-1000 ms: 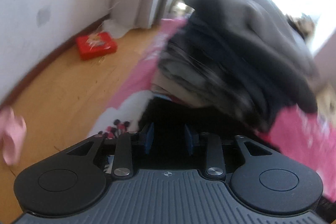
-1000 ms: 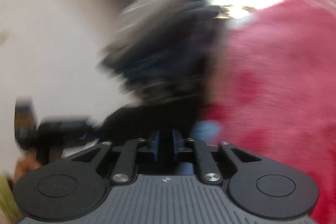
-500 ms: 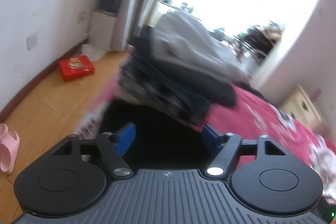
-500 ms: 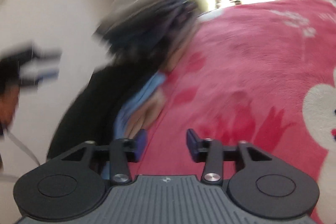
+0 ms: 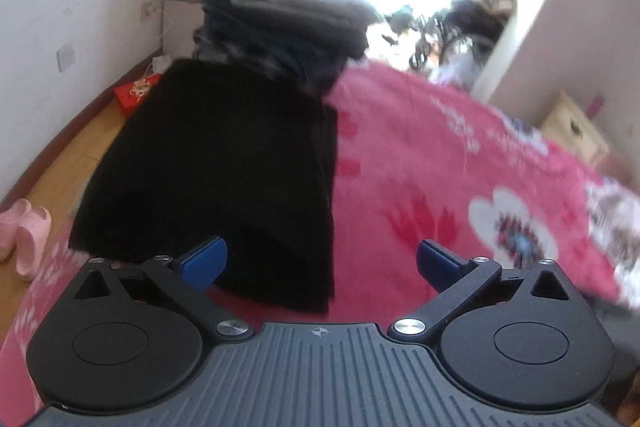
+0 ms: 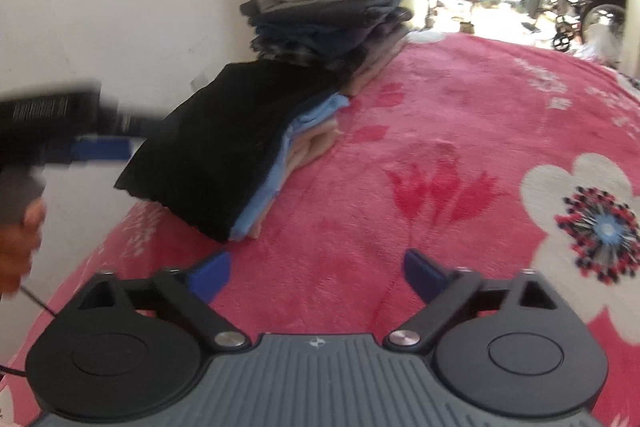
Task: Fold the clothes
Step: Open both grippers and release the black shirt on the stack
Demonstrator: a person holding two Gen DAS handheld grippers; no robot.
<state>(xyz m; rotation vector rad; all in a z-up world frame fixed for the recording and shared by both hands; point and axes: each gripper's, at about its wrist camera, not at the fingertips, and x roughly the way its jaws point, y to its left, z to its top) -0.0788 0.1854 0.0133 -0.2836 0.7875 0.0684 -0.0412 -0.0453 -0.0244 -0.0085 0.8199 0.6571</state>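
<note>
Folded black garment point(image 5: 224, 163) tops low stack point(image 6: 280, 163) on pink blanket point(image 6: 440, 167); left gripper point(image 5: 322, 261), right gripper point(image 6: 318, 273) just opened wide, both empty; piece apparently delivered.

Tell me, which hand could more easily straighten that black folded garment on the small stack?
Probably the left. The left gripper, open, looks directly over the black garment; the right gripper faces bare pink blanket.
</note>
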